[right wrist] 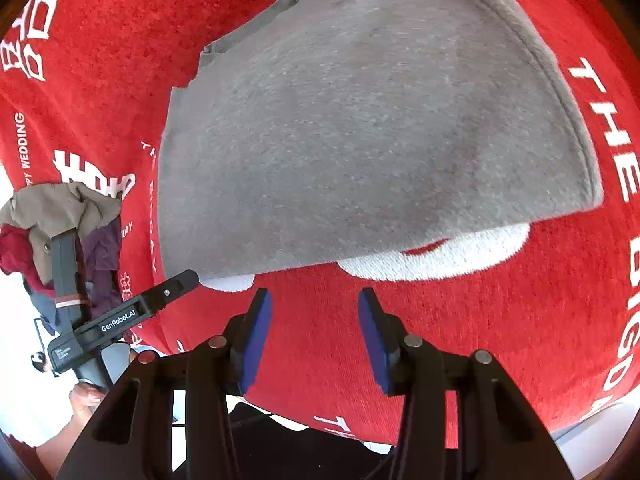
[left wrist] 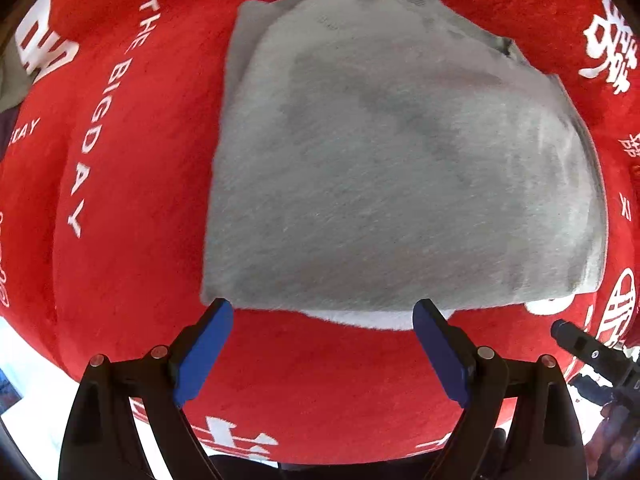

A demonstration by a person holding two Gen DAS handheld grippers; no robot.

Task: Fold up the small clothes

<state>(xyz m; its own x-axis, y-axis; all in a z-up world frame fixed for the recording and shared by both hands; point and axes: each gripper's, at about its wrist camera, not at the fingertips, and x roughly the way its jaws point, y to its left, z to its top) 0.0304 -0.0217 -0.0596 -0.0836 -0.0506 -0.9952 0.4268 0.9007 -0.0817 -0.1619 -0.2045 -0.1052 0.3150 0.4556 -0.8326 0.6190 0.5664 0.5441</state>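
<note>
A grey garment (left wrist: 392, 168) lies folded flat on the red cloth (left wrist: 132, 240), with its white fleecy inside showing along the near edge (left wrist: 360, 318). It also fills the right wrist view (right wrist: 360, 140). My left gripper (left wrist: 323, 312) is open and empty, its blue pads at the garment's near edge. My right gripper (right wrist: 315, 299) is open and empty, just short of the near edge. The left gripper's finger also shows in the right wrist view (right wrist: 176, 286), touching the garment's near left corner.
The red cloth carries white lettering (right wrist: 612, 168). A pile of loose clothes (right wrist: 60, 232) lies at the cloth's left side. The right gripper's finger (left wrist: 580, 342) shows low right in the left wrist view. White surface (left wrist: 24, 368) borders the cloth.
</note>
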